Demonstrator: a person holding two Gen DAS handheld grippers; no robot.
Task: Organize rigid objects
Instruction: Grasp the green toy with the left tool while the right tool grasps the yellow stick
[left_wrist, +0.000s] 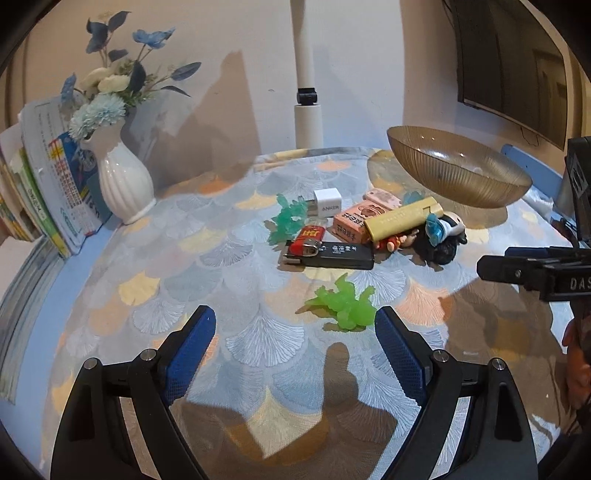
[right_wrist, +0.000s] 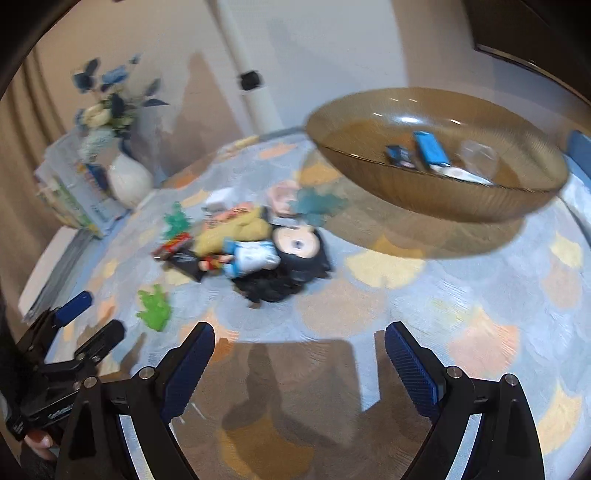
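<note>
Small rigid objects lie in a loose heap near the middle of the patterned tablecloth (left_wrist: 155, 306): a black stick (left_wrist: 332, 254), a red lighter (left_wrist: 308, 238), a white charger (left_wrist: 327, 205) and a doll (right_wrist: 280, 254). Just beside the left gripper (left_wrist: 295, 321) lies a green figure (left_wrist: 345, 304). Both it and the right gripper (right_wrist: 299, 343) hang wide apart, empty. Behind the heap, the amber bowl (right_wrist: 443, 206) holds a few items.

My pads (left_wrist: 192, 354) are blue w/ fine ribs; tablecloth (left_wrist: 236, 332) has grey, peach & yellow fan pattern; bowl (left_wrist: 458, 173) is amber, ribbed; one figure (left_wrist: 345, 302) lime green.
</note>
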